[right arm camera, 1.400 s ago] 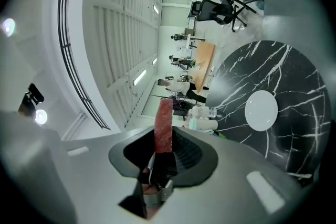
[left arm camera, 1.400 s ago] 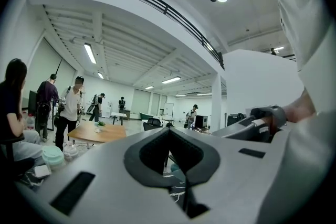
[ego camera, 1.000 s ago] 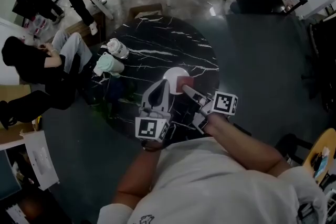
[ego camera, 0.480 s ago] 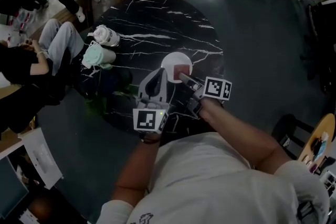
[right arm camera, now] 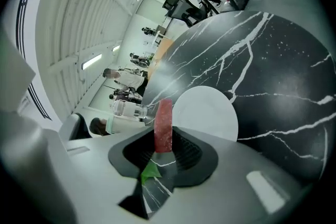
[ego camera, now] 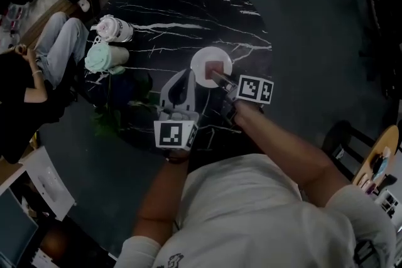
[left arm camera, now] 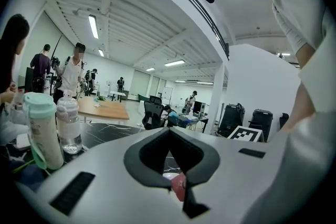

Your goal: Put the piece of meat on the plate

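A red slab of meat (right arm camera: 163, 125) stands on edge between the jaws of my right gripper (right arm camera: 164, 138), which is shut on it. Just beyond it a white plate (right arm camera: 210, 113) lies on the black marble table (right arm camera: 283, 60). In the head view the meat (ego camera: 218, 67) hangs over the plate (ego camera: 202, 63), with the right gripper (ego camera: 216, 76) reaching in from the plate's near right. My left gripper (ego camera: 187, 75) points at the plate's near left rim, jaws together and empty. From the left gripper view (left arm camera: 169, 136) the meat (left arm camera: 179, 186) shows low between the pads.
A clear bottle (ego camera: 113, 28) and a mint-green cup (ego camera: 105, 57) lie at the table's left side; both stand at the left in the left gripper view, bottle (left arm camera: 68, 123) and cup (left arm camera: 44, 131). A seated person (ego camera: 34, 66) is close beyond the left table edge.
Both grippers have come down toward the table. The meat, still in the right gripper, now hangs lower over the plate.
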